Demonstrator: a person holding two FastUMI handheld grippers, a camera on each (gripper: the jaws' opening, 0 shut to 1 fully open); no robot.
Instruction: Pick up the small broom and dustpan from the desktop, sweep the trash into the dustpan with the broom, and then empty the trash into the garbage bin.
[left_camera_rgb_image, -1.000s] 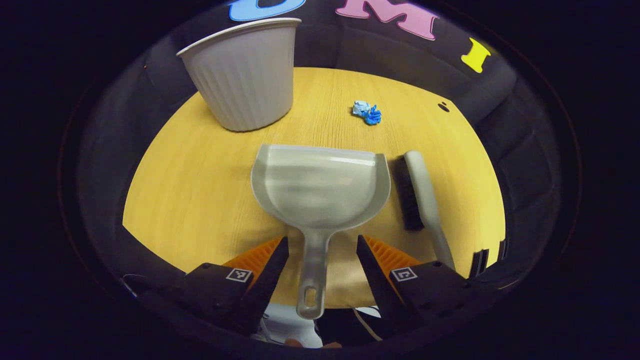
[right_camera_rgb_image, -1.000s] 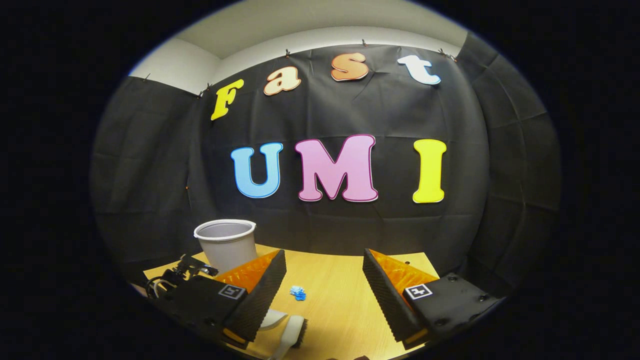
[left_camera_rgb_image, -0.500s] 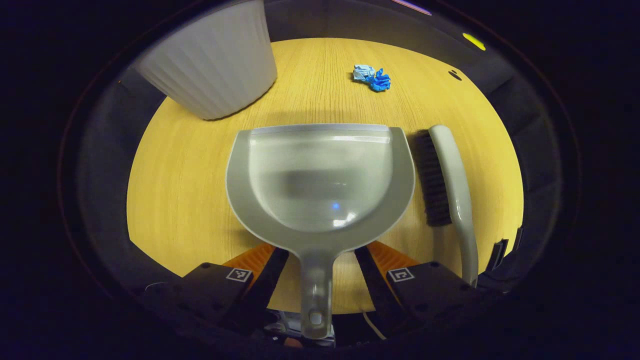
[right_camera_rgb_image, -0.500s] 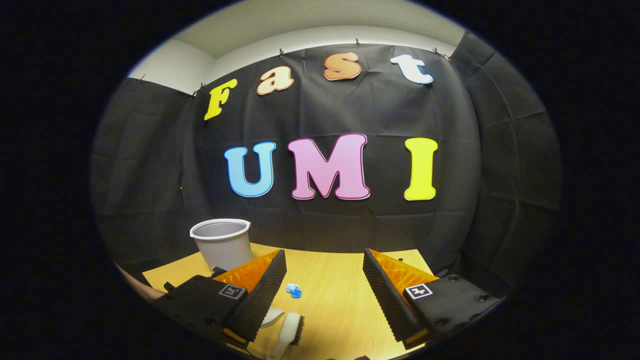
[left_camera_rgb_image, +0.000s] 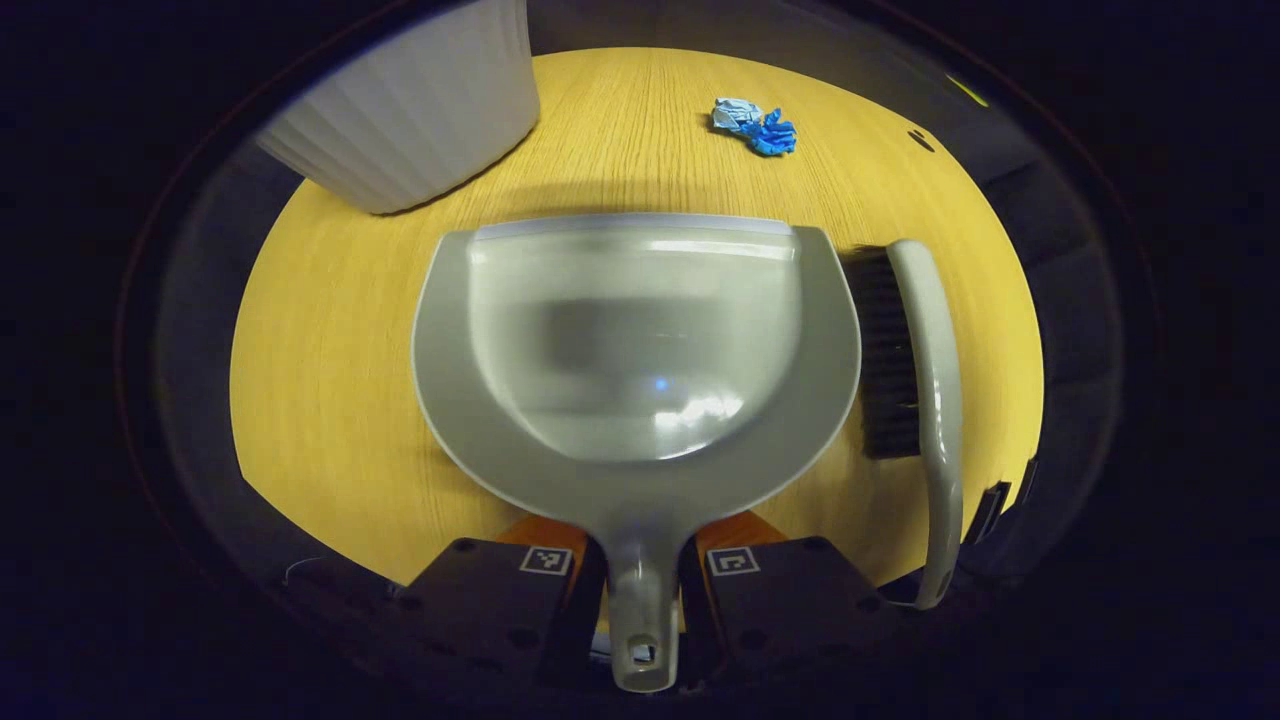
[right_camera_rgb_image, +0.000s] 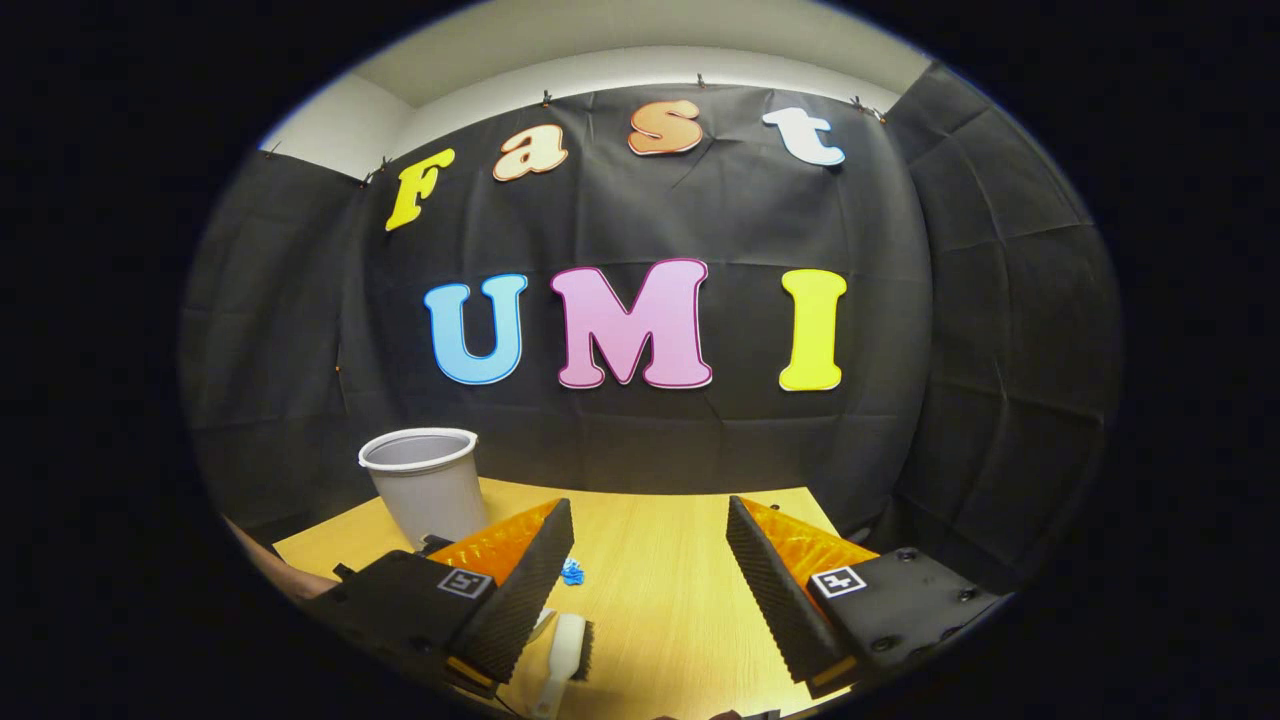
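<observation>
Closed in on the dustpan (left_camera_rgb_image: 636, 340) handle since 0.5 s ago: left gripper (left_camera_rgb_image: 640, 585) fingers then wide apart, now clamped on the handle from both sides. Dustpan flat on the desk (left_camera_rgb_image: 330, 330), mouth facing away. Broom (left_camera_rgb_image: 915, 370) just beside its right rim, bristles toward the pan, on its side. Blue trash (left_camera_rgb_image: 757, 125) farther off, past the pan's front edge w/ bare desk between. Bin (left_camera_rgb_image: 410, 110) upright at far left, near the pan's front corner. Right gripper (right_camera_rgb_image: 648, 575) up over the desk's near side, fingers spread wide, gripping nothing; broom (right_camera_rgb_image: 563, 650) below its left finger, bin (right_camera_rgb_image: 428, 485) & trash (right_camera_rgb_image: 572, 572) beyond
</observation>
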